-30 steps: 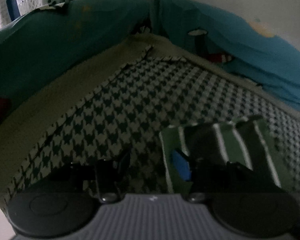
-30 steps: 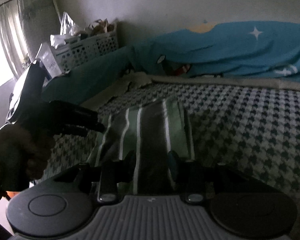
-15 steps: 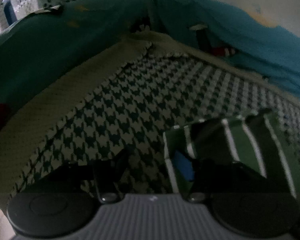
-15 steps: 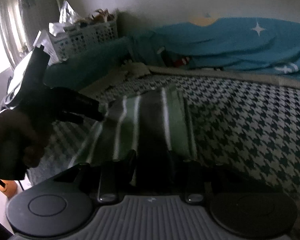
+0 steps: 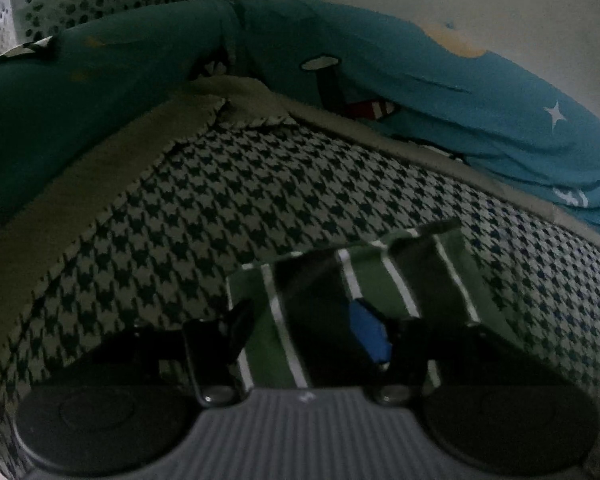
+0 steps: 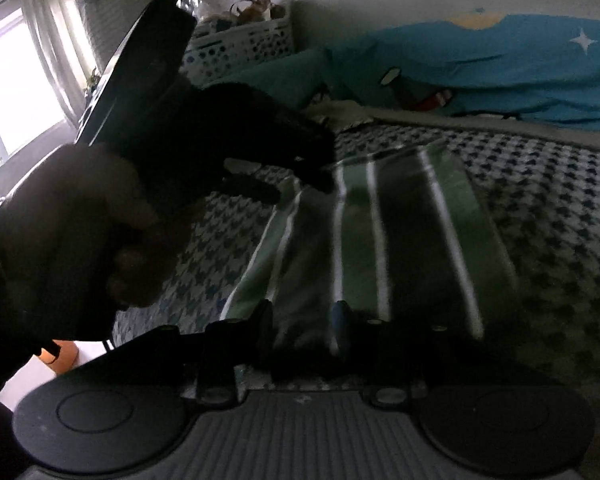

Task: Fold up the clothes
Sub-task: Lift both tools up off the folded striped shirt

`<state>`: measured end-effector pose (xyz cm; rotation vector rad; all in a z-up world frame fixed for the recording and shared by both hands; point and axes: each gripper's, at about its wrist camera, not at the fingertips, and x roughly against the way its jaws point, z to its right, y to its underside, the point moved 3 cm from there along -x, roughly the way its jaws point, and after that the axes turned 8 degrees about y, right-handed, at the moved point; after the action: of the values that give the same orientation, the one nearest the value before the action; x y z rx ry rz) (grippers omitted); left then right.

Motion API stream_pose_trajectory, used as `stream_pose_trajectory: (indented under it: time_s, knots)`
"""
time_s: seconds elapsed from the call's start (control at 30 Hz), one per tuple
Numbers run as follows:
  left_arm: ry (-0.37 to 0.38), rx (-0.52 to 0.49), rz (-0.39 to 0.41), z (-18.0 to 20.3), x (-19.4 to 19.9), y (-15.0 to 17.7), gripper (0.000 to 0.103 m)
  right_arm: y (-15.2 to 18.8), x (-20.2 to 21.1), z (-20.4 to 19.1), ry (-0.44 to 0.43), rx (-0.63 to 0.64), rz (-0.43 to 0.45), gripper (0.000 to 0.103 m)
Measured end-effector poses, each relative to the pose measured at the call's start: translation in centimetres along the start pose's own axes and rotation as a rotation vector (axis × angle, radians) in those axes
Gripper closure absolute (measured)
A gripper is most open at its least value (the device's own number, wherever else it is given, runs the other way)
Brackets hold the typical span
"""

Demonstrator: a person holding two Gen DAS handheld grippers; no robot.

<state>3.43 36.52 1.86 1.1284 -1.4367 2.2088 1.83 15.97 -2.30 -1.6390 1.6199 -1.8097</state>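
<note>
The left gripper (image 5: pixel 303 328) is opening, its 2 fingers apart over the green striped garment (image 5: pixel 379 280) lying on the houndstooth blanket (image 5: pixel 260 208). The right gripper (image 6: pixel 301 324) pinches that garment's near edge, a fold bunched between its fingers.
</note>
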Motion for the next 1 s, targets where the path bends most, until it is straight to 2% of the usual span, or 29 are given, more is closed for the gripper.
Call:
stream_pose_trajectory:
  time_s: [0.2, 0.33, 0.43, 0.6, 0.73, 0.8, 1.0]
  knots:
    - [-0.018, 0.019, -0.034, -1.0, -1.1, 0.2, 0.042, 0.7, -1.0, -1.0, -0.017, 0.033, -0.029, 0.067]
    - [-0.027, 0.03, -0.023, -1.2, -0.7, 0.0, 0.04, 0.8, -0.6, -1.3, -0.031, 0.036, -0.037, 0.066]
    - [-0.01, 0.02, -0.009, -0.8, 0.1, 0.1, 0.034, 0.8, 0.1, -1.4, -0.041, 0.042, -0.048, 0.066]
    - [0.006, -0.036, -0.029, 0.8, 0.2, 1.0, 0.032, 1.2, 1.1, -0.7, 0.005, 0.037, -0.047, 0.066]
    - [-0.015, -0.074, -0.045, 1.4, -0.3, 2.1, 0.03, 1.2, 1.9, 0.7, 0.089, 0.016, -0.059, 0.066]
    - [-0.032, -0.087, -0.043, 1.4, -0.5, 2.5, 0.025, 1.2, 2.6, 1.5, 0.112, 0.001, -0.065, 0.066]
    - [-0.048, -0.015, -0.033, 1.3, 0.9, 2.7, 0.024, 0.7, 4.8, 2.3, 0.13, 0.021, -0.065, 0.066]
